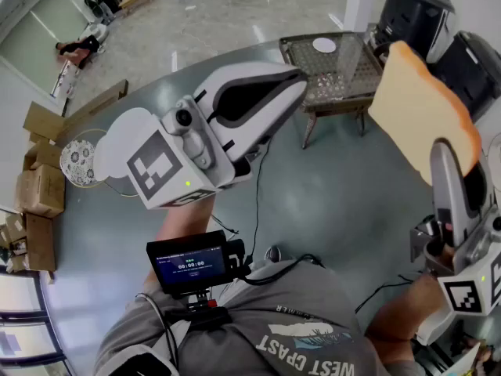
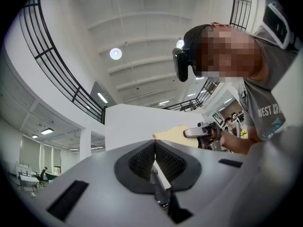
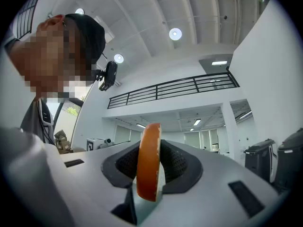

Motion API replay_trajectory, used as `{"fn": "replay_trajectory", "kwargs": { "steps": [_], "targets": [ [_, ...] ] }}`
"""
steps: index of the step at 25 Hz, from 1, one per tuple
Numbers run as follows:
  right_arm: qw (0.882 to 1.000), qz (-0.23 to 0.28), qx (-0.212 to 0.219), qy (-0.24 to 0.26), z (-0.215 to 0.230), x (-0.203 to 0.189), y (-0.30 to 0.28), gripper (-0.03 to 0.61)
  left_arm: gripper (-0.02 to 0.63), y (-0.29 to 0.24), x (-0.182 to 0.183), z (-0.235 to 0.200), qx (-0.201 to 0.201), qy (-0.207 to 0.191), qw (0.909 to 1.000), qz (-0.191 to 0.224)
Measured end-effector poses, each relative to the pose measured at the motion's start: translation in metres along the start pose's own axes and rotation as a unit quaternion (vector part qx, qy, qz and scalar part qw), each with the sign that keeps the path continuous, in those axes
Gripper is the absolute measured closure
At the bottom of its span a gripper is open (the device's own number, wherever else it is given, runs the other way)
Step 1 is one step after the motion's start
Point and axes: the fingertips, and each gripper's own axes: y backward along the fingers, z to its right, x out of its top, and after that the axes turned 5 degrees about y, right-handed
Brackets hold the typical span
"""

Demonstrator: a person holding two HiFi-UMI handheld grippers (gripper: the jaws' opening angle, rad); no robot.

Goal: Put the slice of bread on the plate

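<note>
- The right gripper (image 1: 452, 163), a grey and white two-jaw tool, is clamped on the lower edge of a slice of bread with a pale face and orange-brown crust (image 1: 423, 108). The slice stands up above the jaws, in the air at the right of the head view.
- In the right gripper view the slice (image 3: 148, 160) shows edge-on and upright. The dark ribbed pads (image 3: 177, 162) press on both its faces, parted only by its thickness.
- The left gripper (image 1: 293, 81), also white and grey, has its jaws brought together. Its dark pads (image 2: 139, 162) meet along a thin line with nothing between them.
- The left gripper is raised in the air, well apart from the bread.
- A small white round plate (image 1: 324, 45) lies on a metal mesh table (image 1: 313, 77) at the far side, well apart from the slice.
</note>
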Motion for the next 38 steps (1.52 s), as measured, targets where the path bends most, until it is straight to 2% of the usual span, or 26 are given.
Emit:
{"fn": "replay_trajectory", "kwargs": {
  "steps": [4, 6, 10, 17, 21, 25, 30, 33, 36, 38],
  "targets": [
    [0.999, -0.027, -0.001, -0.043, -0.001, -0.023, 0.009, 0.476, 0.606, 0.01, -0.016, 0.006, 0.011, 0.038, 0.9992, -0.004],
    [0.998, -0.035, 0.002, -0.048, -0.002, -0.03, 0.008, 0.476, 0.606, 0.016, -0.027, 0.008, 0.016, 0.051, 0.9986, -0.008],
    [0.999, -0.037, 0.001, -0.026, 0.007, -0.028, 0.007, 0.476, 0.606, 0.011, -0.035, 0.002, 0.015, 0.045, 0.9988, -0.007],
    [0.999, -0.031, -0.012, -0.037, -0.022, -0.019, 0.012, 0.476, 0.606, 0.034, -0.021, 0.015, 0.009, 0.039, 0.9992, 0.003],
    [0.997, -0.047, -0.022, -0.056, -0.025, -0.025, 0.015, 0.476, 0.606, 0.034, -0.027, 0.02, 0.002, 0.059, 0.9983, -0.001],
    [0.996, -0.053, -0.027, -0.059, -0.019, -0.029, 0.01, 0.476, 0.606, 0.031, -0.031, 0.014, 0.0, 0.062, 0.9981, 0.001],
    [0.994, -0.066, -0.045, -0.075, -0.035, -0.028, 0.012, 0.476, 0.606, 0.041, -0.028, 0.022, -0.017, 0.078, 0.9968, 0.001],
    [0.993, -0.067, -0.045, -0.082, 0.001, -0.028, 0.015, 0.476, 0.606, 0.002, -0.036, 0.015, -0.022, 0.078, 0.9967, 0.0],
    [0.992, -0.068, -0.039, -0.1, 0.065, -0.041, 0.029, 0.476, 0.606, -0.06, -0.065, 0.009, -0.022, 0.086, 0.996, -0.009],
    [0.993, -0.066, -0.03, -0.096, 0.084, -0.045, 0.031, 0.476, 0.606, -0.079, -0.078, 0.009, -0.02, 0.087, 0.9958, -0.017]
  ]
}}
